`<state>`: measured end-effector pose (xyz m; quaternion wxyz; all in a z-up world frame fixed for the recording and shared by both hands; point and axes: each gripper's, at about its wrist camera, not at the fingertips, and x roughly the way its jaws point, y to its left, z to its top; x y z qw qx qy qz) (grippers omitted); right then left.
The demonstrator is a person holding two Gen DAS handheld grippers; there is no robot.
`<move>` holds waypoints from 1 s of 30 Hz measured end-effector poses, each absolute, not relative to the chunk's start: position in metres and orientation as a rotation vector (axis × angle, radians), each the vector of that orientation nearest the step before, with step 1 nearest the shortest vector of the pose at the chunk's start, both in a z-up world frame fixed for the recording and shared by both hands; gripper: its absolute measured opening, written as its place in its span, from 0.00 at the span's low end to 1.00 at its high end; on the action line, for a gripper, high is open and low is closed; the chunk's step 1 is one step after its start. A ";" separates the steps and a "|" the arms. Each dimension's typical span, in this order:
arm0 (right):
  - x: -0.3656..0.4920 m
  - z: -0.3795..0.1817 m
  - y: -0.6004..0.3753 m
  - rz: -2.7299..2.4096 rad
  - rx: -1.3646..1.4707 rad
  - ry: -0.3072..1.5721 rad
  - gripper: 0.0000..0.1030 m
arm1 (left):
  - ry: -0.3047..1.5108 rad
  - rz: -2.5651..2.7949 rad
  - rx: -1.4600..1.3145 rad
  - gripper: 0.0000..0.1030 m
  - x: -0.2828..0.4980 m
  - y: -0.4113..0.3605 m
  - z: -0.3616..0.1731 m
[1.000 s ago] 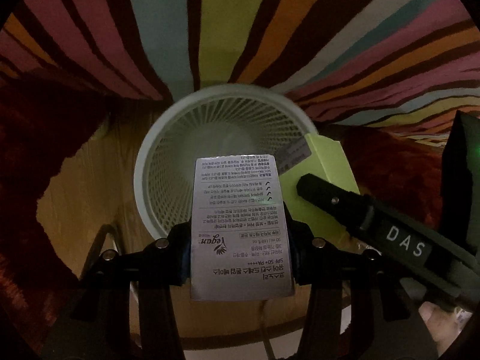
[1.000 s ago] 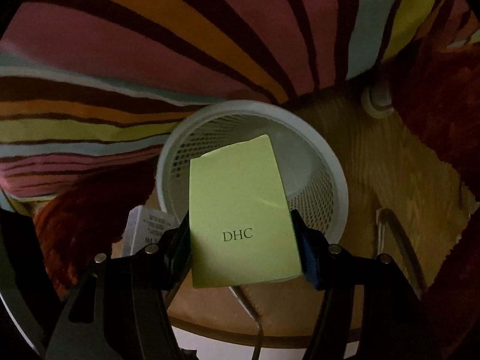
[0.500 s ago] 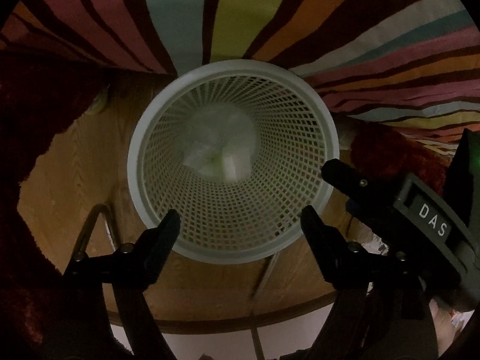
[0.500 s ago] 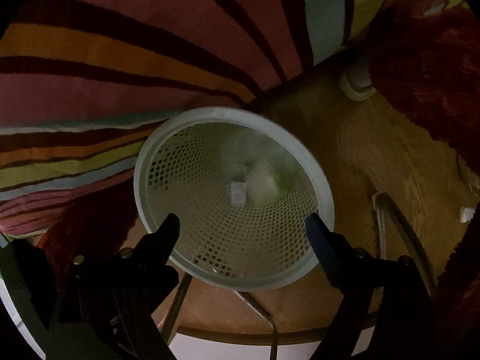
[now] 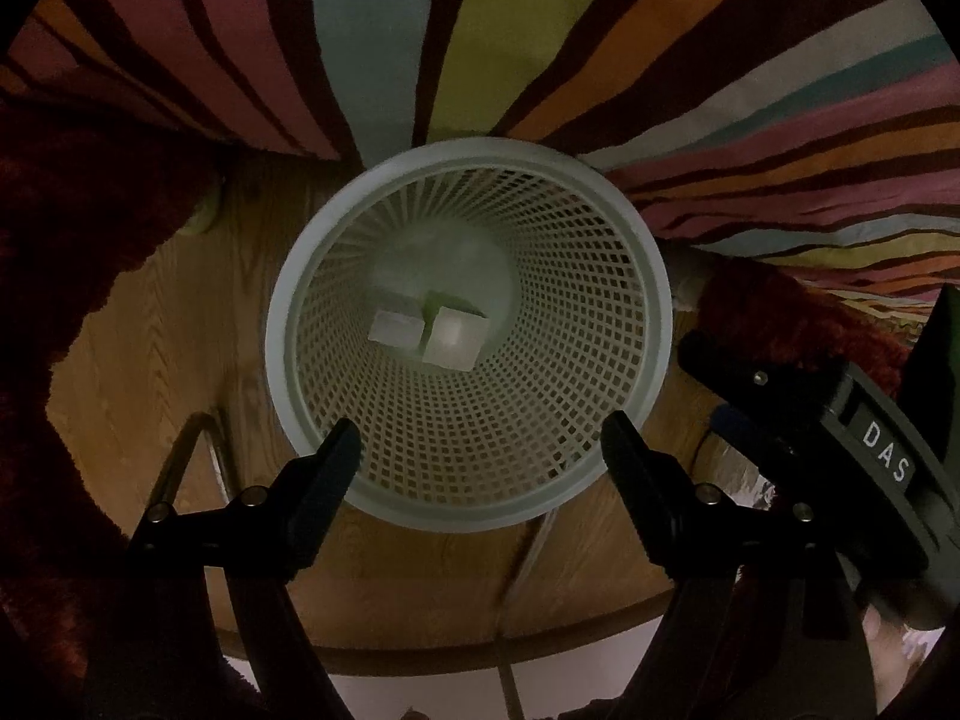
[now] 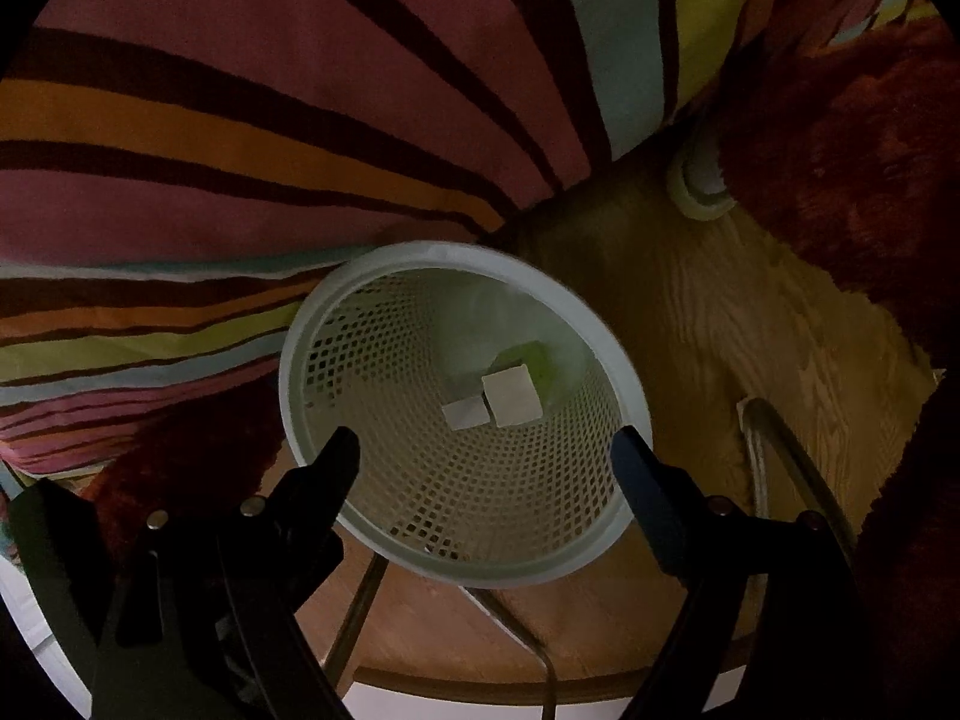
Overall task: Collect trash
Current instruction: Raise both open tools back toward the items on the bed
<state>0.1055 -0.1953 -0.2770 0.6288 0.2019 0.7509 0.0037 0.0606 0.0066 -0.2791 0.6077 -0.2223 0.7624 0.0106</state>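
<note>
Two small cardboard boxes, one pale grey-white [image 5: 393, 329] and one with a lime-green side [image 5: 451, 343], lie at the bottom of the white plastic mesh wastebasket [image 5: 651, 324], touching each other, end faces up toward the cameras. Right wrist view shows the same pair: grey box [image 6: 465, 412] at 8 o'clock of the green-sided one [image 6: 513, 394], green face showing toward 1 o'clock.

Left gripper [image 5: 480, 447] hangs over the basket mouth, pointing steeply down; jaws spread wide w/ nothing between them, tips over the rim's 6 o'clock arc. They've just been opening, and the gap is bare. Right gripper [image 6: 485, 461] likewise: jaws wide apart, just opened, empty, tips straddling the near rim. Its black body w/ "DAS" label shows at 4 o'clock in the left view [image 5: 840, 420].

Key relation: both boxes sit straight below and slightly ahead of each claw, deep inside the basket, so this drop looks done. Neither hand is clearly nearer to any next piece; no more trash is visible in either view. Next move prob. means lifting clear of the rim & searching elsewhere.

Around the basket: wood-grain floor [image 5: 168, 336], striped multicolour rug [image 5: 384, 30] from 10 to 2 o'clock, dark red shaggy fabric [image 5: 72, 210] at 9 o'clock.
</note>
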 end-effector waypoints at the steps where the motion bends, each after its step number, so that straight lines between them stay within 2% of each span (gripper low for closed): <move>1: 0.106 -0.275 -0.196 0.011 0.463 1.715 0.79 | 1.757 0.024 -0.513 0.78 0.061 0.007 -0.278; 19: 0.100 -0.225 -0.196 0.078 0.448 1.571 0.79 | 1.618 0.024 -0.514 0.78 0.054 0.018 -0.239; 25: 0.098 -0.186 -0.195 0.126 0.380 1.459 0.79 | 1.471 0.017 -0.414 0.78 0.055 0.020 -0.197; 30: 0.102 -0.136 -0.201 0.165 0.325 1.287 0.79 | 1.311 0.031 -0.280 0.78 0.055 0.022 -0.153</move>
